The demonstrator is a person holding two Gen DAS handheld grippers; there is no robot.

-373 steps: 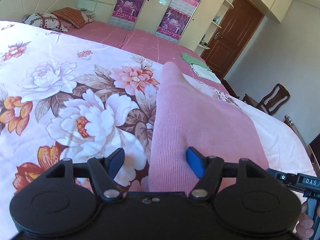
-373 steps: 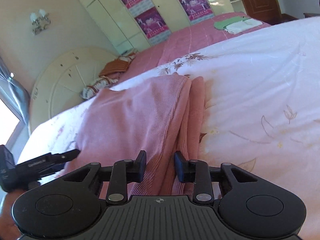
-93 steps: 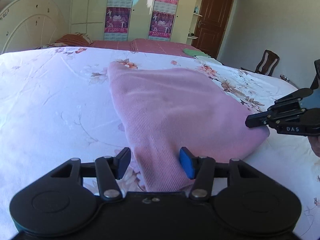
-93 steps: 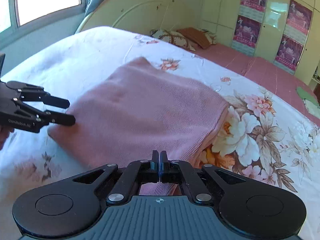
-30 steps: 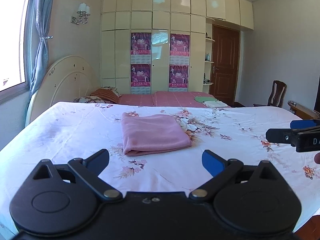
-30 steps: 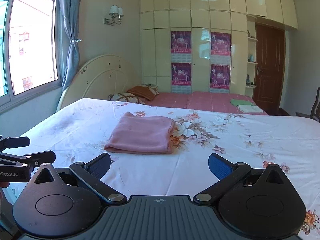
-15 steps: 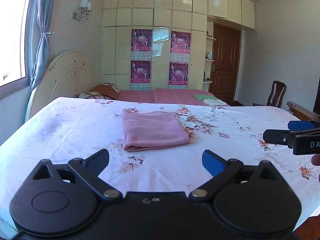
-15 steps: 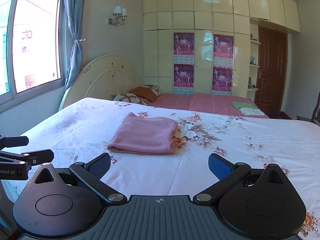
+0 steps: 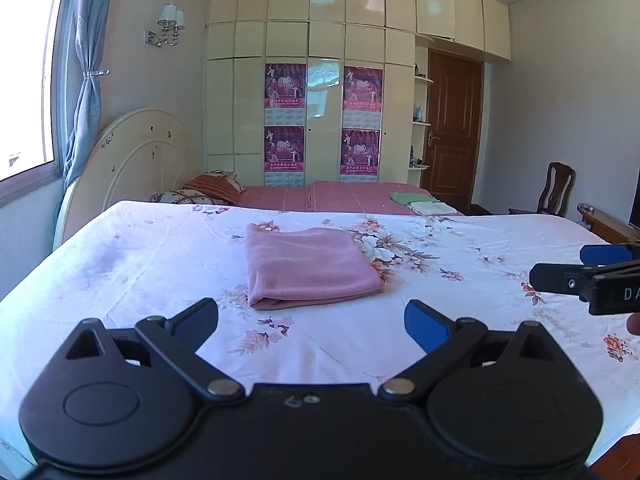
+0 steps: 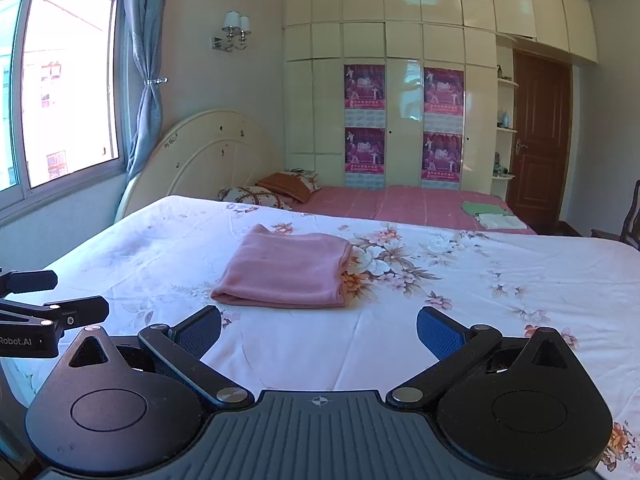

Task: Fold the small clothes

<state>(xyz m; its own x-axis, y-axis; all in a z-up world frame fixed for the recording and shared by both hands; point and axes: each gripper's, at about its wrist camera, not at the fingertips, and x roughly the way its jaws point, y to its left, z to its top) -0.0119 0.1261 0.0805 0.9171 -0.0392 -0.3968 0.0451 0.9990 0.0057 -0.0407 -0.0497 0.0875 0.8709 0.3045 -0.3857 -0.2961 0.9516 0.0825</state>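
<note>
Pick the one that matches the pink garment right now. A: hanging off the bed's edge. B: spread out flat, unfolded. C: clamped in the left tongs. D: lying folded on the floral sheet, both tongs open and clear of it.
D: the pink garment lies as a folded rectangle on the floral sheet, while the left tongs and right tongs stand wide open, well short of it.

Two handheld grippers, both matte black plastic. The left gripper [image 9: 311,322] has two rounded disc-shaped housings, angled linkage arms fixed with silver round-head screws, and blue pads on its fingers [image 9: 426,326]. The right gripper [image 10: 319,330] has the same build, with textured blue pads, a ribbed grey top plate and a small crosshair mark at its centre. White lettering on its side reads "DA"; the other's reads "Robot.AI".
</note>
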